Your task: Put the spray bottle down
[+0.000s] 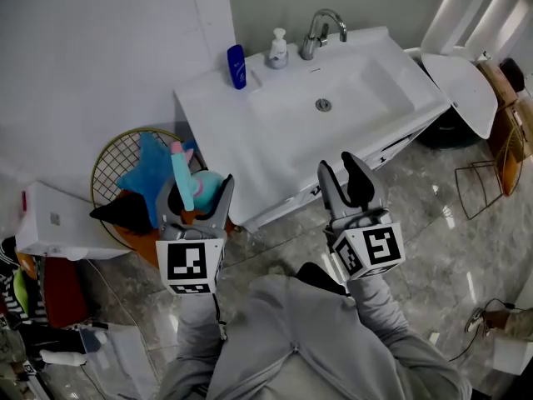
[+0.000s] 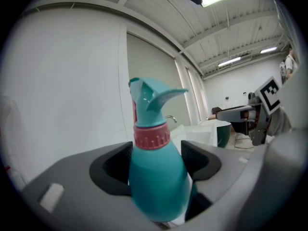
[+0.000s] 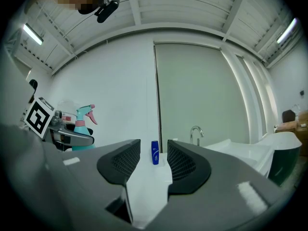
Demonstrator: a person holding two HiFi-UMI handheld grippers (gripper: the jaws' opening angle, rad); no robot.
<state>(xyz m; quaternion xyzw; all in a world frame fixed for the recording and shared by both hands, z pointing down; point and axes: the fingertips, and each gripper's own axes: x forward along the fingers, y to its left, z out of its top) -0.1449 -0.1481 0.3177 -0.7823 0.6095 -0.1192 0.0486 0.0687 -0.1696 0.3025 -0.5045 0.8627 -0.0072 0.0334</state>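
Observation:
My left gripper (image 1: 196, 197) is shut on a teal spray bottle (image 1: 185, 182) with a pink collar and trigger, held in the air left of the white sink counter (image 1: 216, 115). In the left gripper view the bottle (image 2: 156, 177) stands upright between the two dark pads (image 2: 199, 160), filling the gap of that gripper (image 2: 156, 163). My right gripper (image 1: 341, 172) hovers open and empty at the counter's front edge. In the right gripper view its jaws (image 3: 153, 165) stand apart with nothing between them, and the spray bottle (image 3: 84, 121) shows at the far left.
A blue bottle (image 1: 237, 67), a soap dispenser (image 1: 277, 50) and a faucet (image 1: 321, 30) stand at the back of the sink. A wire basket (image 1: 112, 161) holding a blue star toy (image 1: 150, 169) sits under my left gripper. A white box (image 1: 58, 223) lies at left, a toilet lid (image 1: 458, 90) at right.

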